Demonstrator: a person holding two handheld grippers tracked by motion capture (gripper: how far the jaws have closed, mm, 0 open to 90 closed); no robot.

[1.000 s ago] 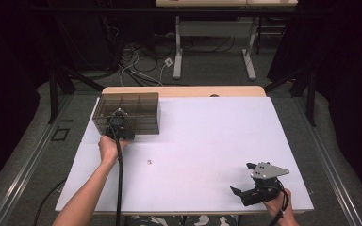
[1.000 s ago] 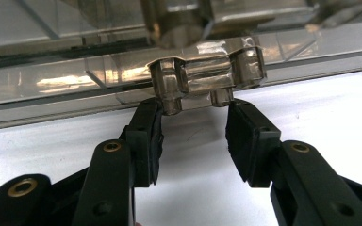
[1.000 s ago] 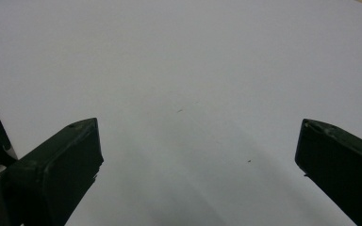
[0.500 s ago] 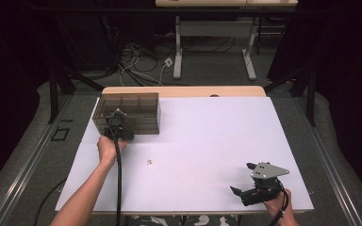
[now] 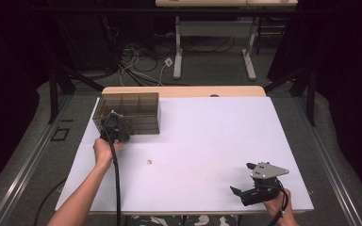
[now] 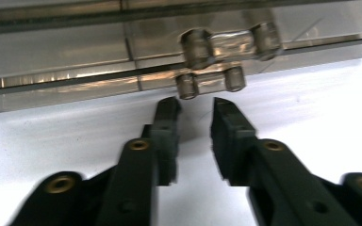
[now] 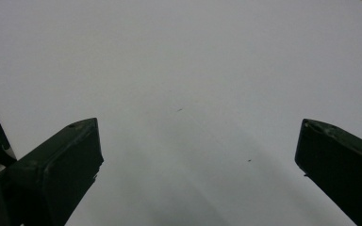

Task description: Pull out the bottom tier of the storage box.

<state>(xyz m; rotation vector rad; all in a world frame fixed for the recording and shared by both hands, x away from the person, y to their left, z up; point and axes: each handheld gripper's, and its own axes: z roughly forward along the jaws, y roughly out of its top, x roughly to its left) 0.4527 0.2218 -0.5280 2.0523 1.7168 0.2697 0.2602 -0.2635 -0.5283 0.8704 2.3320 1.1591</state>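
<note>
Left gripper: the left gripper [image 6: 195, 110] sits at the near long wall of the box, its jaws a narrow gap apart with nothing between them, tips just short of the latch. In the high view the left gripper [image 5: 114, 128] overlaps the box's near left corner.
Left gripper change: against the earlier high views it has hardly shifted; the hand and forearm lie at almost the same angle, the body perhaps a touch closer to the box wall.
Left hand: the left hand [image 5: 104, 149] grips the tool from behind, its cable running back along the forearm to the bottom edge.
Latch: a clear plastic latch [image 6: 217, 59] of two stacked barrels stands on the box wall, directly ahead of the jaw tips.
Box: a smoky transparent compartment box [image 5: 136, 111] lies flat at the far left of the table, lid down, dividers visible through the top; same place as before.
Right gripper: the right gripper [image 5: 250, 189] rests low at the near right of the table, jaws spread wide and empty, grey plate on top; unchanged from the earlier frames.
Small object: a tiny pale speck [image 5: 149, 161] lies on the sheet between the two tools, too small to identify.
Table: white surface [image 5: 207, 141] with a wooden strip along its far edge.
</note>
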